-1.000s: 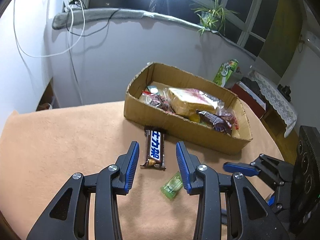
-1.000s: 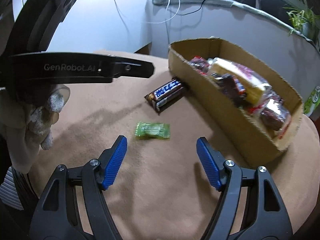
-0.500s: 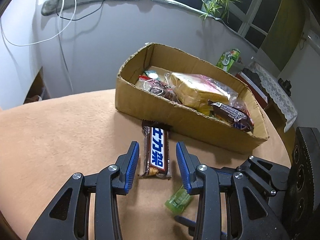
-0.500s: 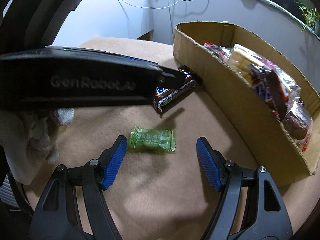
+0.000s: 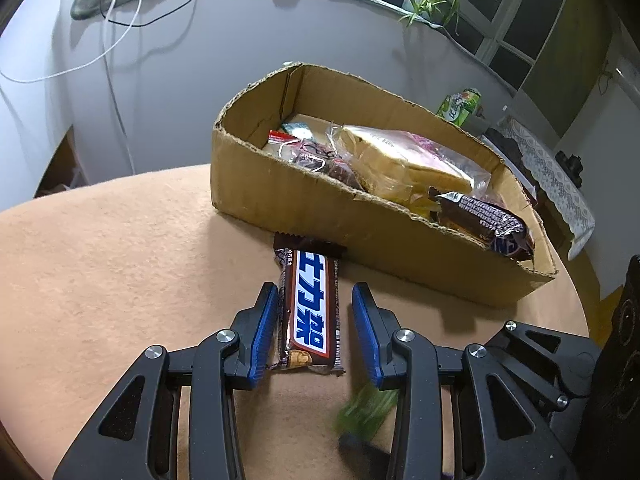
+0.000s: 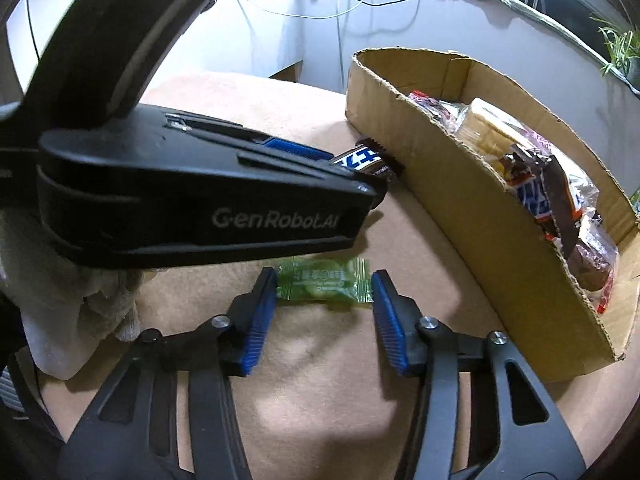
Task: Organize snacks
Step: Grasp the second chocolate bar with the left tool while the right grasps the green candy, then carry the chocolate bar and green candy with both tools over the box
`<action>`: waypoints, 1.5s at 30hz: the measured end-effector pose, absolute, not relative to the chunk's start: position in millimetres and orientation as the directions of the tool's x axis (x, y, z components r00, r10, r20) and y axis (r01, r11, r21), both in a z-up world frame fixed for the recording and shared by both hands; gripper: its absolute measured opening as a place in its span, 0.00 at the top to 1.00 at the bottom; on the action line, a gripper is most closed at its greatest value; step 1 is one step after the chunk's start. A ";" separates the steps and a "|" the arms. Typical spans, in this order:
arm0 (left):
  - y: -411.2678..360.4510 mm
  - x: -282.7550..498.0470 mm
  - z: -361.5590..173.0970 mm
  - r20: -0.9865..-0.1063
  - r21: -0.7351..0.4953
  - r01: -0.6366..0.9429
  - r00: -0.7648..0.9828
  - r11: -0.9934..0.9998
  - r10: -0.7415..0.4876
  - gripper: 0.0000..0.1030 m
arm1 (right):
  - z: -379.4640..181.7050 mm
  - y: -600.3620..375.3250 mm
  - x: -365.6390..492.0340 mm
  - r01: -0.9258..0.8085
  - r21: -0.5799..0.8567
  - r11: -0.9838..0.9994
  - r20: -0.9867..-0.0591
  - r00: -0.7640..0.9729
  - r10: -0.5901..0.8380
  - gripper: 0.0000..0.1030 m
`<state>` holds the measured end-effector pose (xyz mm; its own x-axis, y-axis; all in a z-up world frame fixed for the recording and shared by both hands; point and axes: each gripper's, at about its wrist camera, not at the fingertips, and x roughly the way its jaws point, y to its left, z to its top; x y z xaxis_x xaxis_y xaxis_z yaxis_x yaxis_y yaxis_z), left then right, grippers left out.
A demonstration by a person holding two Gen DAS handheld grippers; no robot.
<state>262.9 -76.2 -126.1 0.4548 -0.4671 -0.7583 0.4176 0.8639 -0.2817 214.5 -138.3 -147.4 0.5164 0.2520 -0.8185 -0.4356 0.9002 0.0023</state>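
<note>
Since the prior frame your left gripper has advanced to straddle the Snickers bar, your right gripper the green candy, both level, jaws parted, gripping nothing.

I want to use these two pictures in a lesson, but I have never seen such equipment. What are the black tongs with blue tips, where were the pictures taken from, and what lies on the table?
These are two hand-held grippers, one in each of a person's hands; there is no robot arm. Each carries a wide-angle camera looking along its two blue-padded fingers, so each picture comes from one gripper. On the tan cloth-covered table stands an open brown cardboard box of wrapped snacks. The left gripper, open, straddles a brown chocolate bar with a blue and white label lying against the box. The right gripper, also open, flanks a small green wrapped candy. Nothing is gripped yet. The big black shape in the right picture is the left gripper seen from the side.
</note>
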 end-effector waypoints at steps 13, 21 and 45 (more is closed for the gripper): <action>-66.1 260.7 -126.6 -0.763 -0.265 0.385 0.477 0.884 -0.437 0.74 | -143.6 -145.8 218.3 -0.419 0.032 0.907 -0.808 0.524 0.270 0.75; -47.3 250.8 -121.8 -0.758 -0.264 0.359 0.497 0.895 -0.423 0.74 | -140.5 -149.3 214.1 -0.411 0.056 0.910 -0.796 0.532 0.289 0.86; -37.7 209.1 -80.0 -0.692 -0.256 0.374 0.573 0.891 -0.439 0.74 | -95.0 -181.1 178.4 -0.372 0.111 0.922 -0.731 0.597 0.329 0.95</action>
